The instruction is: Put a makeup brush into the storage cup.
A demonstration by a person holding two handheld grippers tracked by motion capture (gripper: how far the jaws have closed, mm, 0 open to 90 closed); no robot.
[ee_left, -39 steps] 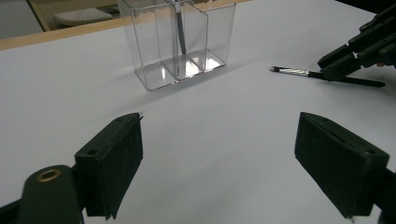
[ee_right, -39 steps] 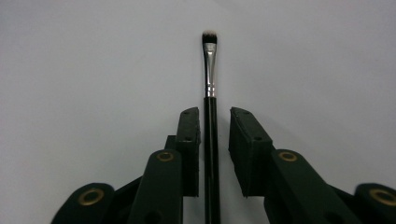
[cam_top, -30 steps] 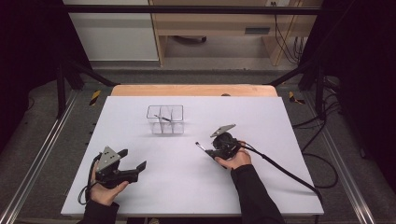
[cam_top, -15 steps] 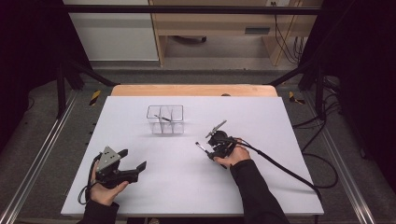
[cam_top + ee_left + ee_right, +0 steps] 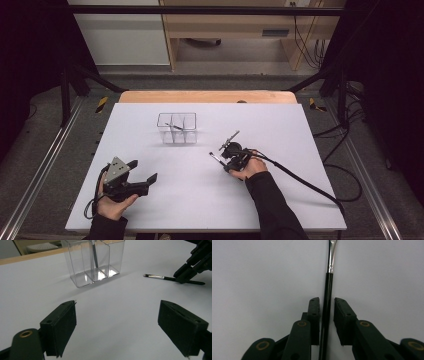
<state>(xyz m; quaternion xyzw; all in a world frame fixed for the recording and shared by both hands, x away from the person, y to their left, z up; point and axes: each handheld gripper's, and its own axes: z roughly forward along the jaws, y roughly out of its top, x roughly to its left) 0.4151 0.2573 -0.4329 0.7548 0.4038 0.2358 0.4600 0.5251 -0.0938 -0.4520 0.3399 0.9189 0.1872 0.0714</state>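
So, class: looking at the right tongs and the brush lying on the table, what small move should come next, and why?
Probably finish closing the right tongs, then lift. Their jaws have just been closing and the brush handle lies between them, touching one pad with a thin gap at the other, so it does not look clamped. The clear organizer stands close by.

The thin black-handled brush with a silver ferrule (image 5: 329,290) runs off the top edge past the right gripper (image 5: 327,322), so its bristle tip is cut off, and its rear end sinks behind the jaws. Ahead of the left gripper (image 5: 117,325), the clear plastic divided organizer box (image 5: 93,261) loses its rim at the top edge. Can't make out what the dark thing standing in it is.
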